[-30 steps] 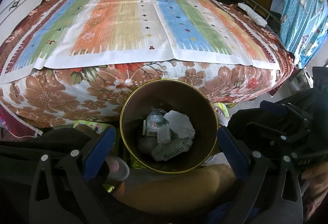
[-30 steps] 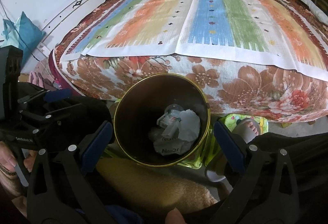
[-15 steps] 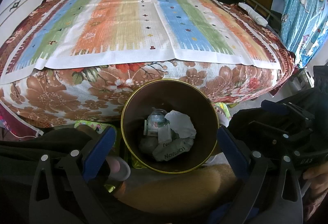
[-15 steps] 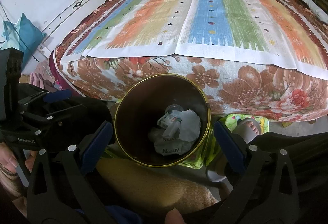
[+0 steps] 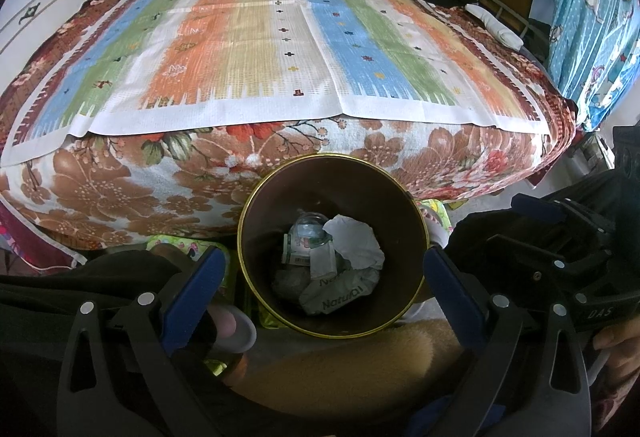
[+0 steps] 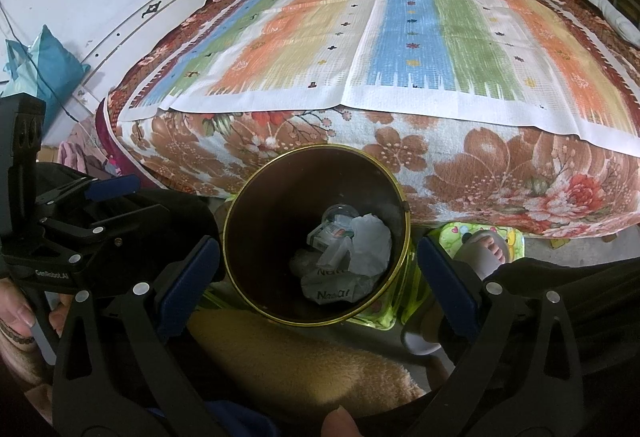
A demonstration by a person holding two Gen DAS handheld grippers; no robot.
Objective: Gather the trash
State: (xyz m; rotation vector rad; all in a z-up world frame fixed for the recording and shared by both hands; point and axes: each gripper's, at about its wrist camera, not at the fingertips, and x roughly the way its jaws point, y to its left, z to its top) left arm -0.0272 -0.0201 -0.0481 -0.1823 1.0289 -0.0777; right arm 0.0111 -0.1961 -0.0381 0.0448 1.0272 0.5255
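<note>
A dark round bin with a gold rim stands on the floor in front of the bed. Inside lie a crumpled white tissue, a clear plastic bottle and a grey "Natural" wrapper. My left gripper is open and empty, held over the bin. My right gripper is open and empty, also over the bin. Each gripper shows in the other's view, the right and the left.
The bed carries a floral blanket and a striped mat. A tan fuzzy cloth lies just below the bin. Feet in grey slippers rest on a green mat. Blue curtain hangs at right.
</note>
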